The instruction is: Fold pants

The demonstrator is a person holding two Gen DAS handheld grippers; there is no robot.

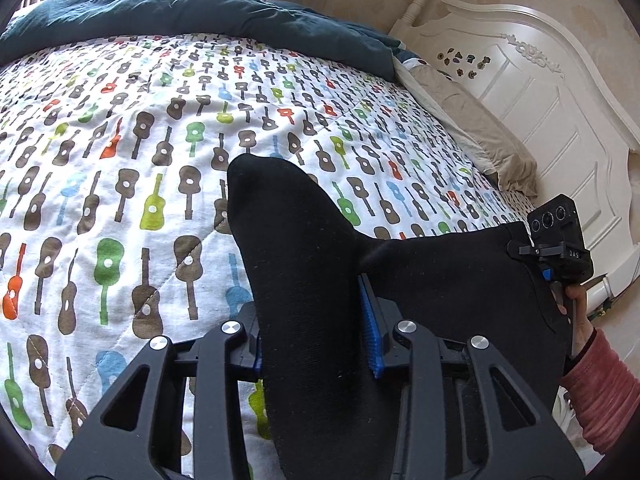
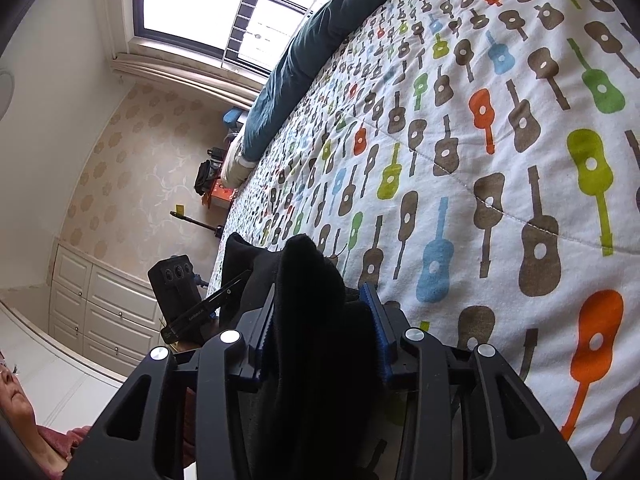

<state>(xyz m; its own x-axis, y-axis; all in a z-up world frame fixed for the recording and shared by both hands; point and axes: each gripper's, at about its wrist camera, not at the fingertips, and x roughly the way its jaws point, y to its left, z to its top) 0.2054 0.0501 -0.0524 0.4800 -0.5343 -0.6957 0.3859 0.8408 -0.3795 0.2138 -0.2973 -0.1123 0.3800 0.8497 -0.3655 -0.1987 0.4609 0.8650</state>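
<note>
Both tools are clamped on the black knit fabric pants (image 1: 320,280), lifted just above the bed with its white quilted cover printed with coloured guitars (image 1: 120,160). The left tool (image 1: 316,340) has its blue-padded jaws pinched on a thick bunched fold that sticks up past the tips. The right tool (image 2: 320,332) is squeezed the same way on another black wad. Between them the cloth stretches across to the right. A dark teal duvet (image 1: 180,12) sits heaped along the far edge, beside a beige pillow (image 1: 472,128) by the white carved headboard (image 1: 540,80). No containers anywhere.
</note>
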